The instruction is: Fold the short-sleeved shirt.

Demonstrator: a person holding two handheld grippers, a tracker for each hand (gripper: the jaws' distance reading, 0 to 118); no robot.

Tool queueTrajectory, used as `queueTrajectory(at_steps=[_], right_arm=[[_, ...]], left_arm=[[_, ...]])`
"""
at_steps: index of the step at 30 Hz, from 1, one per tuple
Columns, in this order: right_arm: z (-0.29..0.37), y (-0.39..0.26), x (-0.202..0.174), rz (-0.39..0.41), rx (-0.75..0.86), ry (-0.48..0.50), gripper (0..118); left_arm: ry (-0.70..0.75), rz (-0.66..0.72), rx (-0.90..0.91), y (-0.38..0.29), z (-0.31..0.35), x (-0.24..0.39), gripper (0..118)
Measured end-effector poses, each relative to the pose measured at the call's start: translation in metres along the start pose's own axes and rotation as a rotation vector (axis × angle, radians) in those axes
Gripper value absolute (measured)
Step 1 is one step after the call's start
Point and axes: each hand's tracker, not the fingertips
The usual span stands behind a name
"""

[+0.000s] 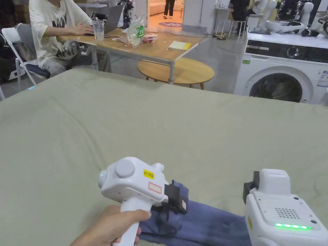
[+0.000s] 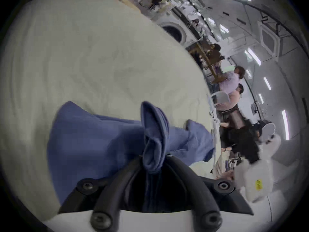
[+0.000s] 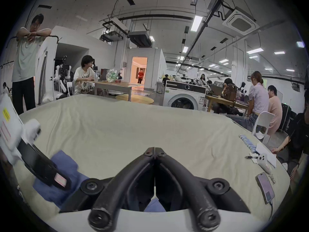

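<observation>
Left tongs (image 2: 154,158): clamped tight on a bunched fold of the blue shirt (image 2: 93,140), cloth sprouting up between the jaws; in the head view, low and close, gripped by the left hand (image 1: 110,228).
Right tongs (image 3: 154,152): jaws pressed tip to tip, nothing pinched at the tips; a scrap of blue visible below, behind the jaws, not gripped as far as can be told.
Shirt: crumpled along the near edge of the bed (image 1: 160,128), one end lifted in the left tongs, the rest trailing toward the right tongs, wrinkled and partly doubled over itself.
Stage, as a judgement: early going; looks like spreading still to come before any proper fold.
Risk one: grip is on a thick wad, not a single hem, so a pull could drag layers together and leave the shirt twisted rather than flat.
Risk two: shirt sits right at the near edge; a tug toward the body could slide it off the bed.
Risk three: only one pair of tongs holding, so a lift would likely let the free end swing and bunch.
Open room: broad stretch of plain bedsheet ahead and to the left, plenty of space for laying out.
Right-hand clutter: phone (image 3: 265,188), cable and small items near the bed's right edge; worth steering away.
Beyond: wooden table (image 1: 150,48), washing machine (image 1: 282,73), people seated, all well apart.
</observation>
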Motion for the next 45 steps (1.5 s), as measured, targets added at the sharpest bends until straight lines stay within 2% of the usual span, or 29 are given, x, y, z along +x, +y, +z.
queueTrajectory(at_steps=[3, 5, 6, 8, 11, 13, 14, 15, 18, 21, 25, 28, 31, 37, 45], right_arm=[[0.0, -0.003, 0.005, -0.002, -0.01, -0.008, 0], [0.001, -0.004, 0.008, -0.006, -0.014, -0.016, 0], [0.001, -0.005, 0.01, -0.01, -0.015, -0.018, 0], [0.002, -0.004, 0.011, -0.015, -0.019, -0.018, 0], [0.003, -0.004, 0.012, -0.014, -0.02, -0.018, 0], [0.004, -0.005, 0.013, -0.015, -0.021, -0.016, 0], [0.005, -0.005, 0.013, -0.015, -0.021, -0.015, 0], [0.005, -0.006, 0.013, -0.016, -0.021, -0.013, 0], [0.007, -0.007, 0.014, -0.014, -0.021, -0.01, 0], [0.008, -0.008, 0.018, -0.019, -0.02, -0.009, 0], [0.01, -0.009, 0.023, -0.023, -0.023, -0.017, 0], [0.011, -0.01, 0.028, -0.019, -0.024, -0.024, 0], [0.014, -0.01, 0.033, -0.02, -0.022, -0.03, 0], [0.015, -0.011, 0.038, -0.02, -0.024, -0.043, 0], [0.017, -0.014, 0.042, -0.023, -0.023, -0.05, 0]], left_arm=[[0.062, 0.026, -0.044, -0.008, -0.024, 0.004, 6], [0.023, 0.057, -0.025, -0.009, -0.028, -0.001, 25], [-0.049, 0.094, -0.015, -0.01, -0.026, -0.003, 41], [-0.07, 0.083, -0.002, -0.012, -0.017, 0.003, 54], [-0.003, 0.0, 0.011, -0.015, 0.004, 0.019, 57], [-0.05, -0.009, 0.023, -0.014, 0.024, 0.021, 56], [-0.079, 0.001, 0.013, -0.016, 0.032, 0.022, 56], [-0.088, -0.019, 0.038, -0.018, 0.041, 0.023, 47], [-0.019, -0.082, 0.129, -0.018, 0.06, 0.022, 10], [0.057, -0.051, 0.114, -0.014, 0.048, 0.01, 4], [0.13, -0.09, -0.011, -0.019, 0.009, 0.007, 3], [-0.012, -0.054, -0.112, -0.027, -0.019, 0.008, 2], [-0.141, -0.061, -0.119, -0.033, -0.039, 0.014, 2], [-0.129, -0.038, -0.133, -0.035, -0.083, 0.016, 0], [-0.118, -0.074, -0.093, -0.035, -0.057, 0.022, 0]])
